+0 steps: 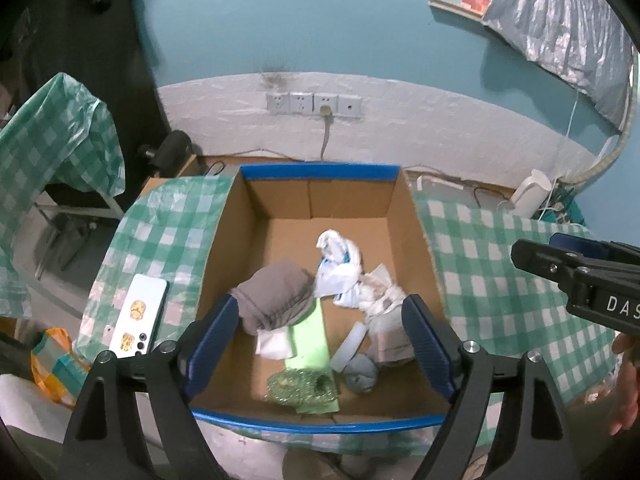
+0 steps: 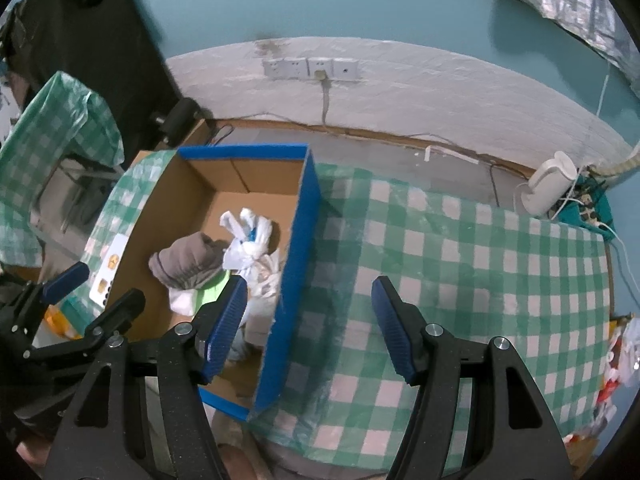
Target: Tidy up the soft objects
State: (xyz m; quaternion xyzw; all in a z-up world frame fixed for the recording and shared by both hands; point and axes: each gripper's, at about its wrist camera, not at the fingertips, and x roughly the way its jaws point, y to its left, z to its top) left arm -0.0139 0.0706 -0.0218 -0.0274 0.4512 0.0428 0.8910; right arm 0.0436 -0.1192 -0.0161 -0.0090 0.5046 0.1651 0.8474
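Note:
A cardboard box with blue-taped rim [image 1: 320,171] [image 2: 308,216] stands on the green checked table. It holds a rolled grey cloth [image 1: 276,296] [image 2: 188,260], a white plastic bag [image 1: 338,264] [image 2: 248,240], a green sponge [image 1: 310,332], a green scrubber [image 1: 300,388], a small blue-grey ball [image 1: 362,372] and crumpled white pieces. My left gripper [image 1: 320,344] is open and empty above the box's near side. My right gripper [image 2: 308,328] is open and empty over the box's right wall; it also shows in the left wrist view [image 1: 576,268].
A white phone [image 1: 138,316] lies on the tablecloth [image 2: 460,264] left of the box. A white kettle [image 2: 550,188] and cables sit at the far right. A second covered table [image 1: 52,140] stands far left. Wall sockets [image 1: 314,104] are behind.

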